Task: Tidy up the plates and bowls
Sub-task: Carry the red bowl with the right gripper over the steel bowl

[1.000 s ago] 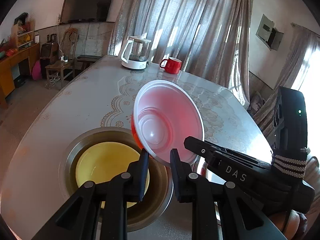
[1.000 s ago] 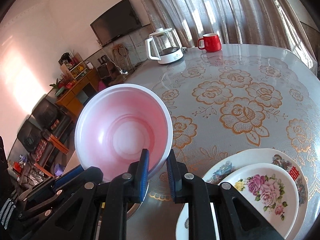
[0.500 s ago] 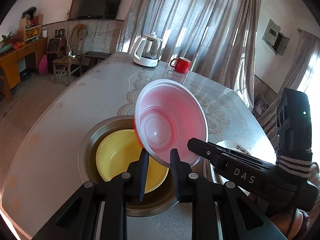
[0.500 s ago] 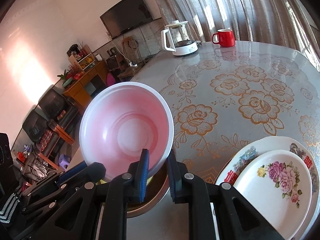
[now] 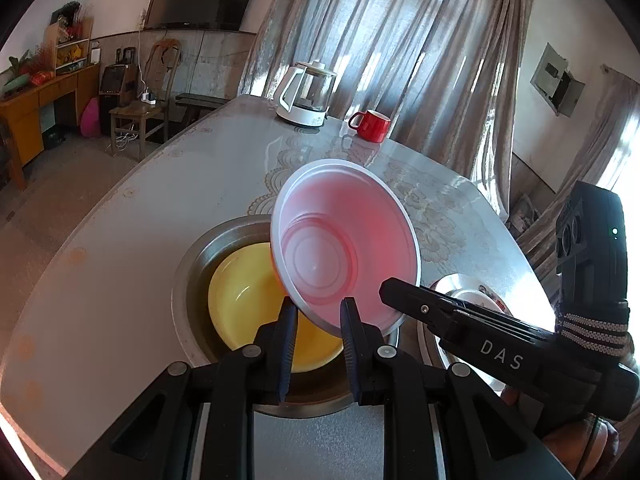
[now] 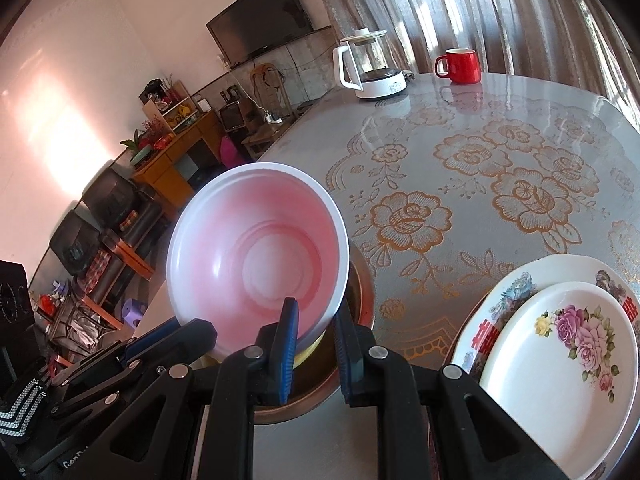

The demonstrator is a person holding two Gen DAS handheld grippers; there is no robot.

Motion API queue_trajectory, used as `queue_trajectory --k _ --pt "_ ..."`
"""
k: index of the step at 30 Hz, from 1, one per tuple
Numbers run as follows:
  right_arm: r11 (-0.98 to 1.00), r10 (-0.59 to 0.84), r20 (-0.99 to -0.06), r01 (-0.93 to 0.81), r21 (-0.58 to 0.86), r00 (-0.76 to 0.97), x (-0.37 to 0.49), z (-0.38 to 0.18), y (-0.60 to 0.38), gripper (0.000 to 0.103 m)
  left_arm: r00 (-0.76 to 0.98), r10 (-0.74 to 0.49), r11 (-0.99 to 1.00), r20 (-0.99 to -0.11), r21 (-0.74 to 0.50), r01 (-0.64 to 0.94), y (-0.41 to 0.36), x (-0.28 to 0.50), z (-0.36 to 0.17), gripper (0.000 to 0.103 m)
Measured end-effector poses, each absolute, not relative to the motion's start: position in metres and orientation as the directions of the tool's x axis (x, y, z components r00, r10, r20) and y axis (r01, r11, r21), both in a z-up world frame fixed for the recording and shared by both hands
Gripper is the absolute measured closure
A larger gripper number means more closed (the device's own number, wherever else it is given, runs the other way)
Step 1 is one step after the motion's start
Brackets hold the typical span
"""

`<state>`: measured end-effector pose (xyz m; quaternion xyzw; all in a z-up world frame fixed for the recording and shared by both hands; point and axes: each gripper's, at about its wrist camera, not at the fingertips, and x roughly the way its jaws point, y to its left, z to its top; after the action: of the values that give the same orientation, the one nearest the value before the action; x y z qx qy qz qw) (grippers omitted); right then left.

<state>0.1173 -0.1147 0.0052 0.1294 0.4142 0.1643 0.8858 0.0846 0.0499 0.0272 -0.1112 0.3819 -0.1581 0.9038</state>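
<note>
A white bowl with a pink-tinted inside (image 5: 344,248) (image 6: 260,256) hangs tilted above the table, held by both grippers. My left gripper (image 5: 318,316) is shut on its near rim. My right gripper (image 6: 316,320) is shut on the rim as well, and in the left wrist view its black fingers (image 5: 404,292) reach in from the right. Under the bowl stands a metal basin (image 5: 192,256) (image 6: 362,292) with a yellow bowl (image 5: 248,304) inside. Right of it, a small flowered plate (image 6: 560,360) lies on a larger patterned plate (image 6: 520,280).
A glass kettle on a white base (image 5: 306,94) (image 6: 372,68) and a red mug (image 5: 370,126) (image 6: 460,66) stand at the table's far end. The table's rounded edge (image 5: 100,208) runs along the left. Curtains hang behind the table.
Both grippers have carried the bowl a little leftward and down, so it now hangs more squarely over the basin with the yellow bowl. Both grips are unchanged.
</note>
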Motion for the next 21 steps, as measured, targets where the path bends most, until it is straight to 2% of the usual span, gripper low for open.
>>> queue_trajectory --k 21 --pt "0.888 0.452 -0.69 -0.211 0.408 0.566 0.118 -0.006 -0.105 0.087 0.638 -0.371 0.918 -0.675 -0.369 0.144 0.074 0.086 0.014 0.082"
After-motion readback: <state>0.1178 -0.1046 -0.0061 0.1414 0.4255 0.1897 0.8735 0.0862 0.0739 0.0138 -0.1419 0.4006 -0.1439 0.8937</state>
